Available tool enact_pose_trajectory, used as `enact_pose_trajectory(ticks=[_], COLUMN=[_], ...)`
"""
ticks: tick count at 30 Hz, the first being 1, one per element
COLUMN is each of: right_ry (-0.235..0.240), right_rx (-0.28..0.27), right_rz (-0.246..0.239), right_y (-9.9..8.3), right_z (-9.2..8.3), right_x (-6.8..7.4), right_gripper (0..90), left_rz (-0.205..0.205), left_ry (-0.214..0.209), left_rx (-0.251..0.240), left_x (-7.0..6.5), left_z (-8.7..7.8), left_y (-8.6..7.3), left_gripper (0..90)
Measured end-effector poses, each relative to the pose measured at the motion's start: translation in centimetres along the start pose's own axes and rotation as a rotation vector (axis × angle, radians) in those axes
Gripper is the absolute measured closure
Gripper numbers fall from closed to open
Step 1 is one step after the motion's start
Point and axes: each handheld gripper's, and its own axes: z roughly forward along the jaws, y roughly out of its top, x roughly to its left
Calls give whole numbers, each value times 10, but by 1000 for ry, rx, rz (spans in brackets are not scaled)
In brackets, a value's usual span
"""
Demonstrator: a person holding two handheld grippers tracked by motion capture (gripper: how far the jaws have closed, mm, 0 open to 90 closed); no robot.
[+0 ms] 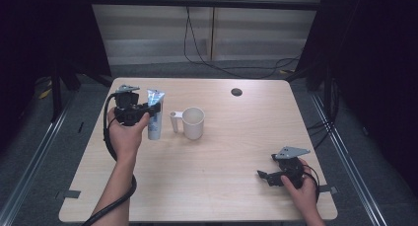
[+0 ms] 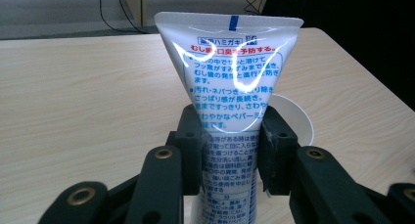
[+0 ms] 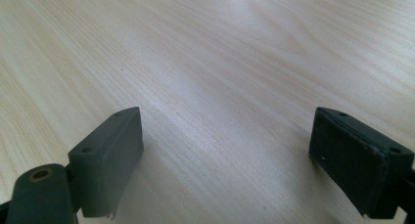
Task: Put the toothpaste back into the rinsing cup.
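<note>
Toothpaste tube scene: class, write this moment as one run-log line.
left claw: shut on toothpaste tube, held upright | white mug: on table, beside tube | right claw: open, empty, over bare wood

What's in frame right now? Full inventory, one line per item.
toothpaste tube: 1, white with blue and red print, upright, clamped between the left gripper's jaws, left of the mug
mug: 1, white, table centre-left, handle toward the tube
table: 1, light wood, dark round hole near far edge
wall cables: several, black, behind table
left gripper: 1, black, jaws shut on the tube
right gripper: 1, black, near right corner, jaws open, nothing between them
hands: 2, one holding each gripper
</note>
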Motion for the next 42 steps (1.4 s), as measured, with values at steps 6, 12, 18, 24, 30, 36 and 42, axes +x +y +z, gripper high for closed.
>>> enact_pose_trajectory(ticks=[6,12,18,24,30,36,42], right_ry=[1,0,0,0,0,1,1], right_rx=[-1,0,-1,-1,-1,-1,-1], right_rz=[-1,0,-1,-1,-2,-2,-2], right_y=[0,0,0,0,0,0,0], right_z=[0,0,0,0,0,0,0], right_x=[0,0,0,0,0,0,0], right_gripper=[123,122,122,122,122,123,122], left_rz=[0,7,11,23,37,47,57], left_ry=[0,-1,-7,-15,-19,-30,-33], left_rx=[-11,-36,-46,-59,-61,-66,-71], left_x=[-4,-10,-14,-20,-26,-35,-41], left_z=[2,4,7,10,12,18,24], left_y=[6,13,18,23,28,34,37], left_gripper=[673,672,671,671,670,670,671])
